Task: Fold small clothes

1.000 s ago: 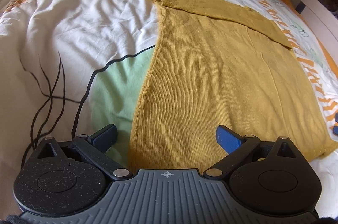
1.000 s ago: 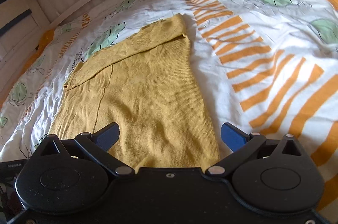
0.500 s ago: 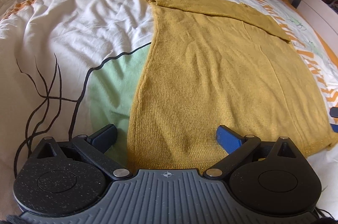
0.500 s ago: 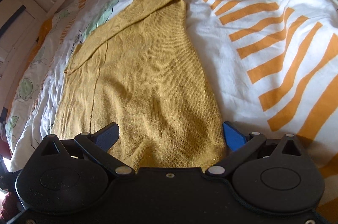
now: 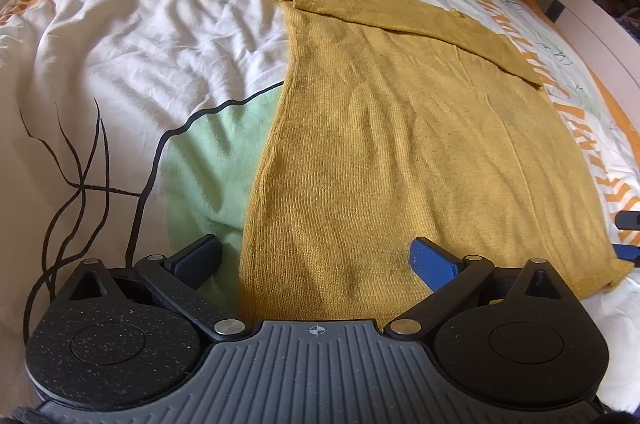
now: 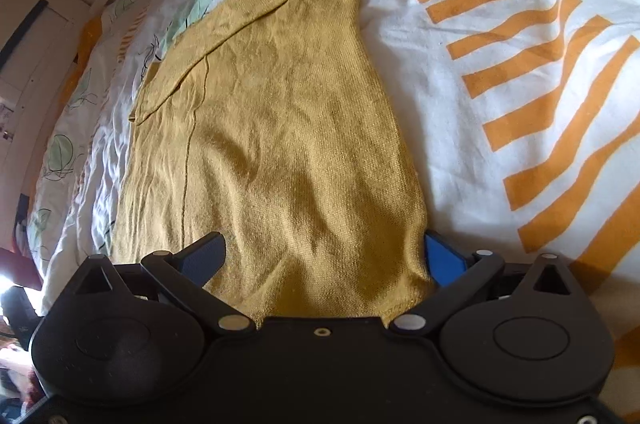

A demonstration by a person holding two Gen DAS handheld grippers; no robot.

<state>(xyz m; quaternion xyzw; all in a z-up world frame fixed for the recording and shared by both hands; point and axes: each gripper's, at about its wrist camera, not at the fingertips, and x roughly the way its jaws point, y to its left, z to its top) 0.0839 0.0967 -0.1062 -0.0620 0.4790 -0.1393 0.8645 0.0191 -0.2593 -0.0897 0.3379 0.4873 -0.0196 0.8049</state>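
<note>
Both tongs gape wide over the near hem of the mustard knit garment (image 5: 392, 144): the left gripper (image 5: 316, 256) straddles its left corner, the right gripper (image 6: 324, 252) its right corner. One sleeve lies folded across the top, on a leaf-and-stripe printed duvet (image 5: 132, 36).

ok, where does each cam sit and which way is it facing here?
Left wrist: on the left gripper, low over the sweater's near-left hem corner, looking along it toward the folded sleeve; own open fingers show.
Right wrist: on the right gripper, at the near-right hem corner, looking the same way; own open fingers show.
Shared: the sweater, the folded sleeve and the printed bed cover.
</note>
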